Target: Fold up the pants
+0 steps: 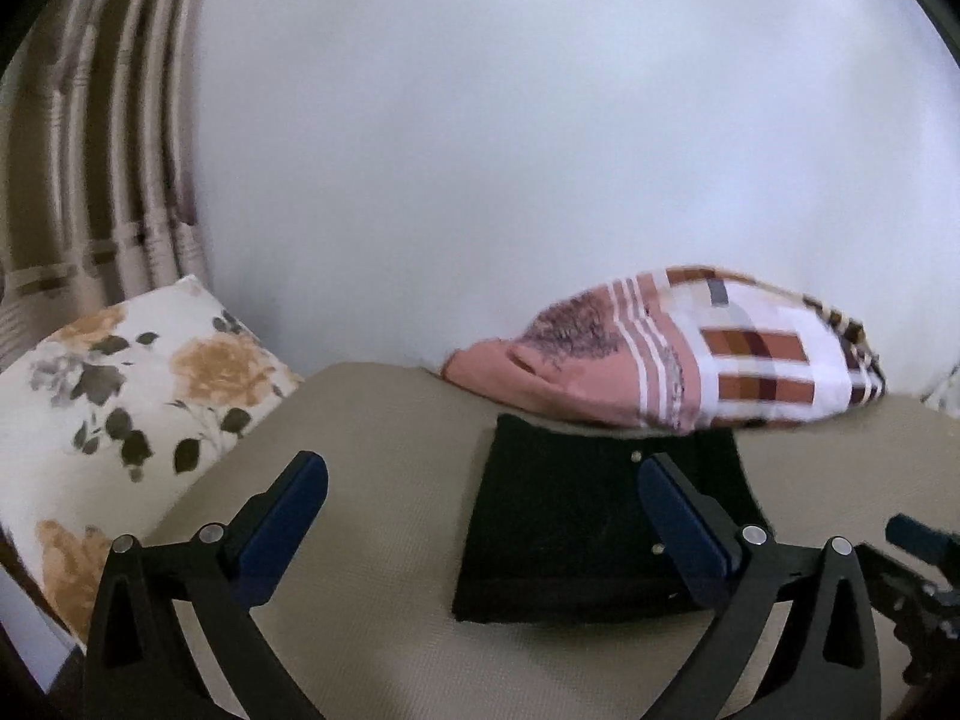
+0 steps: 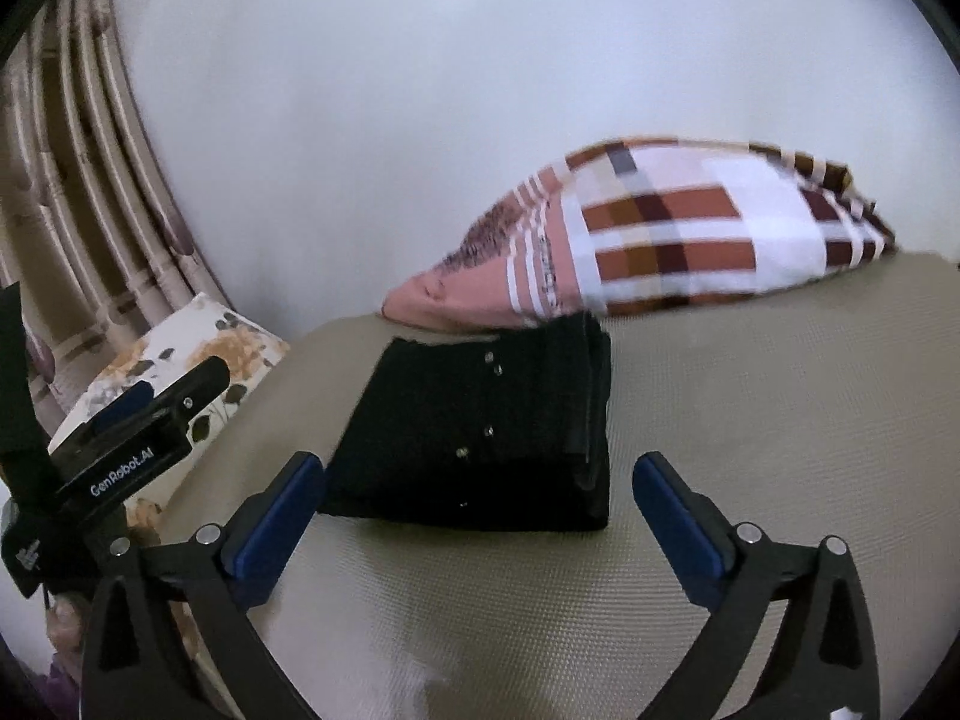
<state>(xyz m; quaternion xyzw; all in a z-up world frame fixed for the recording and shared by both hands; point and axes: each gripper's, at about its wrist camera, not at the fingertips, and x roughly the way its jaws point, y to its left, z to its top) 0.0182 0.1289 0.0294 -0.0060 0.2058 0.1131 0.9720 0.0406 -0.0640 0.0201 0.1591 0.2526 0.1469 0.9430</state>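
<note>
The black pants (image 1: 564, 528) lie folded into a compact square on the beige bed surface (image 1: 384, 480), with small metal studs showing. They also show in the right wrist view (image 2: 480, 432), their stacked folded edges on the right side. My left gripper (image 1: 483, 471) is open and empty, hovering just in front of the pants. My right gripper (image 2: 477, 471) is open and empty, also just in front of the pants and apart from them. The left gripper's body (image 2: 126, 438) shows at the left of the right wrist view.
A pink, white and brown checked pillow (image 1: 690, 354) lies right behind the pants, touching their far edge (image 2: 660, 240). A floral cushion (image 1: 120, 396) sits at the left. Striped curtains (image 1: 90, 150) and a white wall (image 1: 540, 120) stand behind the bed.
</note>
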